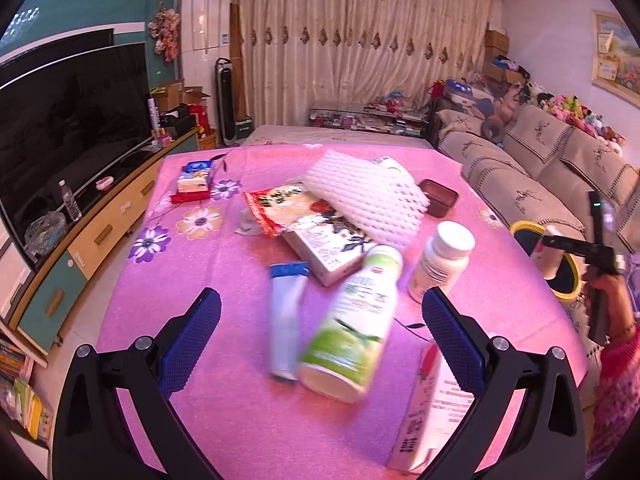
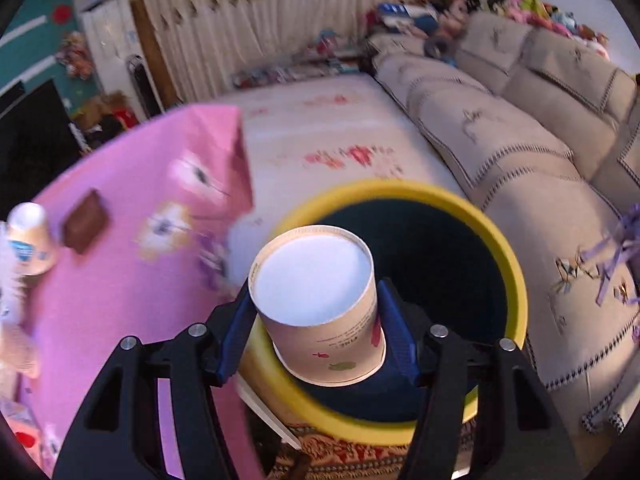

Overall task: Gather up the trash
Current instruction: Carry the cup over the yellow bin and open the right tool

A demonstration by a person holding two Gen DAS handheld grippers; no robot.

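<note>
Beige paper cup point(image 2: 320, 304), base up, gripped by right gripper point(image 2: 316, 320) over yellow-rimmed bin point(image 2: 516, 280); left gripper point(image 1: 320, 320) gapes above pink tablecloth point(image 1: 200, 320), sofa point(image 2: 500, 140) upper right.

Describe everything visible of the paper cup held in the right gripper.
The paper cup is a beige, tapered paper cup with small printed marks and text on its wall. It is held upside down, its white recessed base facing the camera. The right gripper is shut on it, blue pads pressing opposite sides. It hangs over the dark mouth of the yellow-rimmed trash bin, beside the pink-covered table; nothing else visibly touches it.
</note>
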